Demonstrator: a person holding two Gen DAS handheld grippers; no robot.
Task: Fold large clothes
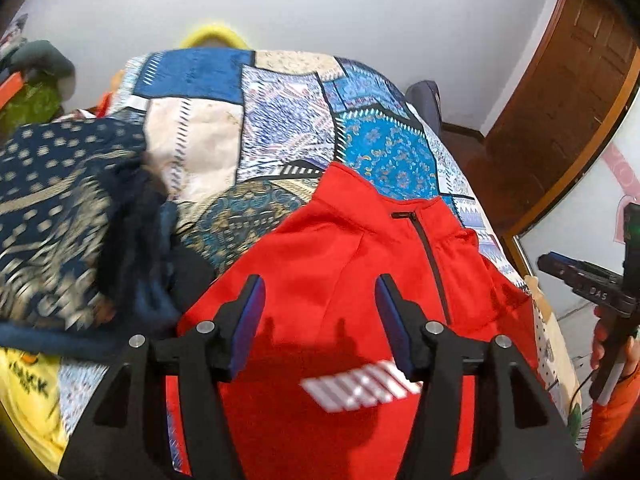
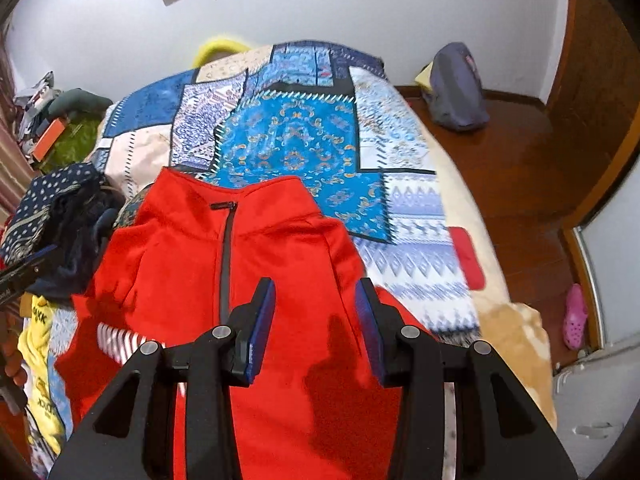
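In the left wrist view, the red zip-neck fleece pullover (image 1: pixel 344 264) lies front-up on the blue patchwork bedspread (image 1: pixel 280 120), collar toward 12 o'clock and the white striped chest logo (image 1: pixel 360 388) near the camera; it looks spread flat so that sleeves and sides can be folded inward. The left gripper (image 1: pixel 320 300) hangs over its chest, pitched steeply down, its 2 blue pads (image 1: pixel 250 328) spread apart with only cloth seen below them and nothing pinched. A heap of dark navy patterned clothes (image 1: pixel 60 208) sits at 9 o'clock, probably waiting their turn, and a yellow printed garment (image 1: pixel 28 400) lies at 8 o'clock. At 3 o'clock the right gripper (image 1: pixel 580 276) appears side-on in a hand (image 1: pixel 604 340). In the right wrist view, the right gripper (image 2: pixel 316 300) likewise tilts down over the pullover's shoulder at the 3 o'clock side of the dark zip (image 2: pixel 226 256), fingers moderately parted and empty, clear of the fabric. A grey backpack (image 2: pixel 456 88) rests on the wooden floor (image 2: pixel 520 168) at 1 o'clock.
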